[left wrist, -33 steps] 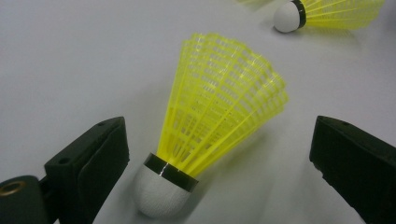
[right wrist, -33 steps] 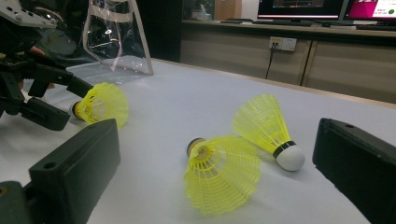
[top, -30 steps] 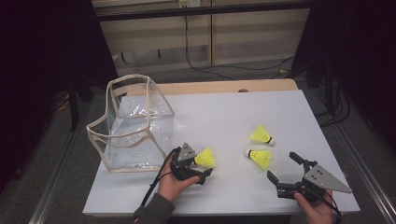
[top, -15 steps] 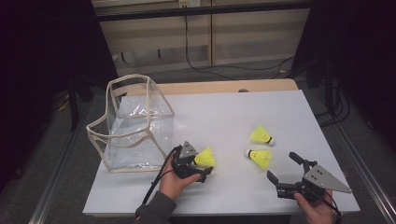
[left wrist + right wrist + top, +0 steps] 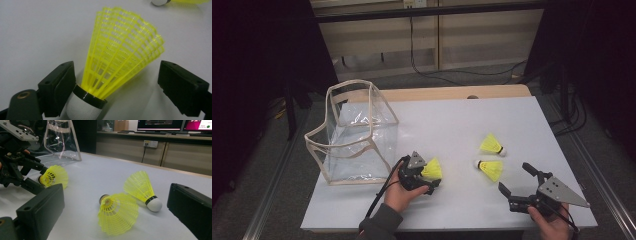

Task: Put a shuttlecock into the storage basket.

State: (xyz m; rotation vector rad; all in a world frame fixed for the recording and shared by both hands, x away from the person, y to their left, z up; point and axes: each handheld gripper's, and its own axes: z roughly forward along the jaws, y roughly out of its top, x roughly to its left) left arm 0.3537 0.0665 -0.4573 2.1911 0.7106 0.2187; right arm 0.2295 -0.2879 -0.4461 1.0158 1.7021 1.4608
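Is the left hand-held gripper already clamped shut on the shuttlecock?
No, the left hand-held gripper is open: one jaw touches the shuttlecock, the other stands clear.

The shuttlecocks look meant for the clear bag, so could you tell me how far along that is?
Done: nothing; the clear bag looks empty. In hand: the left gripper has open jaws around one shuttlecock, not clamped. Left: two shuttlecocks lie on the table before the open right gripper.

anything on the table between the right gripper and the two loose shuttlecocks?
Nothing: in the high view, bare table lies between the right gripper and the shuttlecocks.
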